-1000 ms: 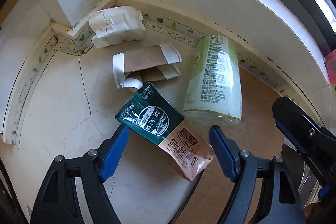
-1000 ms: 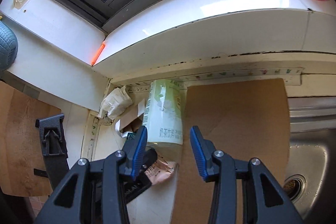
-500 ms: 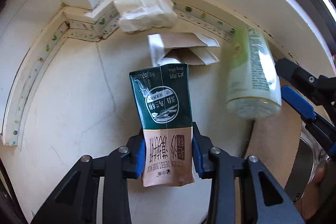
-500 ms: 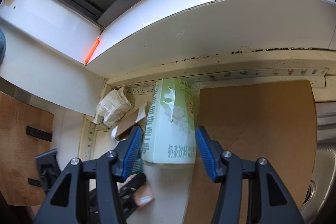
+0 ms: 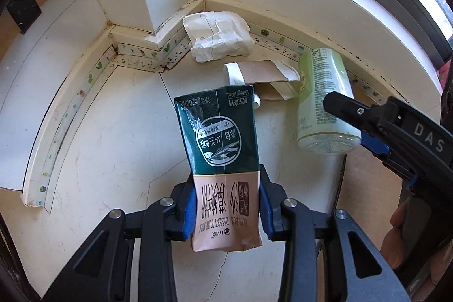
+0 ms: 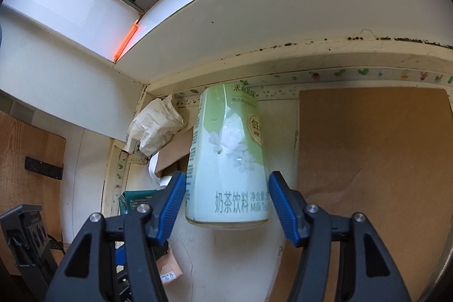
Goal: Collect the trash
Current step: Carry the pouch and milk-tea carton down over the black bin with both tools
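The left gripper [image 5: 226, 205] is clamped on a flattened milk carton [image 5: 220, 149], green on the far half and pinkish-brown on the near half; both blue pads press on its brown part, and the green end sticks out forward, past the fingertips, above the white countertop [image 5: 107, 137]. The right gripper [image 6: 226, 203] has its jaws apart, and they have just been opening more. Between them lies the bottom end of a pale green milk tea bottle [image 6: 228, 160], which lies on its side w/ the other end toward the wall. In the right wrist view a small gap shows on each side betw. pad and bottle, so no grip on it. In the left wrist view the same bottle [image 5: 325, 106] lies right of the carton, w/ the right gripper [image 5: 376, 129] at its near end. Behind the carton, in the corner, is a crumpled white paper [image 5: 218, 40], and in front of it a brown paper wrapper w/ white edges [image 5: 263, 75], just beside the bottle. A brown cardboard sheet [image 6: 373, 160] lies flat on the counter to the right of the bottle. An orange strip [image 6: 126, 41] sits on the window sill above.
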`<state>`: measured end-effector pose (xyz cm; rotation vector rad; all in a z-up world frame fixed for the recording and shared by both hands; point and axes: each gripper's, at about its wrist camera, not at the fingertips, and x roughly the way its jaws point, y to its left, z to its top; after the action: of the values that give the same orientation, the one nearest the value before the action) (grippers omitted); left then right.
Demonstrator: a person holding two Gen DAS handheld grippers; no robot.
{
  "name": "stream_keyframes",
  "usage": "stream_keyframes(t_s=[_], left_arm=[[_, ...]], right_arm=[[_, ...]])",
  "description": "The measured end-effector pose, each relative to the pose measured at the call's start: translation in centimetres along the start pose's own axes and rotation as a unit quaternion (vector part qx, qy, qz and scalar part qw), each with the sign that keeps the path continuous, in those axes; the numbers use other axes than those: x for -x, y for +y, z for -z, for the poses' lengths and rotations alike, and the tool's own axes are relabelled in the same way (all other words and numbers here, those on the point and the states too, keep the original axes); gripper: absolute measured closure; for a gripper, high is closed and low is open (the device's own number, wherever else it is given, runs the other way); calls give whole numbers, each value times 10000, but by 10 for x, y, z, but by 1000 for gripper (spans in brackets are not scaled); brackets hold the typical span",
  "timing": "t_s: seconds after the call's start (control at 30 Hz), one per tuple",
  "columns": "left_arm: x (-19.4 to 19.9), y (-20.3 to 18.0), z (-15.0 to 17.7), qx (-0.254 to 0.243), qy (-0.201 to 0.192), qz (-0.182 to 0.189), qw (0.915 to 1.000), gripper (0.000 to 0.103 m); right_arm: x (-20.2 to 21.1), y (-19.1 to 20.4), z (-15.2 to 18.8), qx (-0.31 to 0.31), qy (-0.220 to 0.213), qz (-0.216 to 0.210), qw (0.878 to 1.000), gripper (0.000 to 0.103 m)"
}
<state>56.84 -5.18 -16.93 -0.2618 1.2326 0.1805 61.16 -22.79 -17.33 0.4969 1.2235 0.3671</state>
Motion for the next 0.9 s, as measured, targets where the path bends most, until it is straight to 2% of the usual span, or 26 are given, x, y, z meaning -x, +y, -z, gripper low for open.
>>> stream_keyframes(t_s=[0.27, 0.33, 0.47, 0.63, 0.9], left_arm=[[21, 7, 16, -316, -1, 118, 9994, 68], [48, 17, 36, -420, -4, 157, 9990, 68], [70, 32, 61, -592, -22, 260, 9979, 68], [101, 60, 98, -844, -104, 480, 9952, 68], [135, 110, 174, -1208, -86, 740, 9899, 68]], right_arm=[[34, 25, 42, 202, 6, -20, 9998, 43], [44, 33, 56, 280, 6, -19, 9996, 43], [66, 49, 89, 281, 35, -79, 9996, 43], [95, 68, 138, 254, -86, -99, 9996, 43], [130, 100, 242, 131, -249, -52, 9996, 43]])
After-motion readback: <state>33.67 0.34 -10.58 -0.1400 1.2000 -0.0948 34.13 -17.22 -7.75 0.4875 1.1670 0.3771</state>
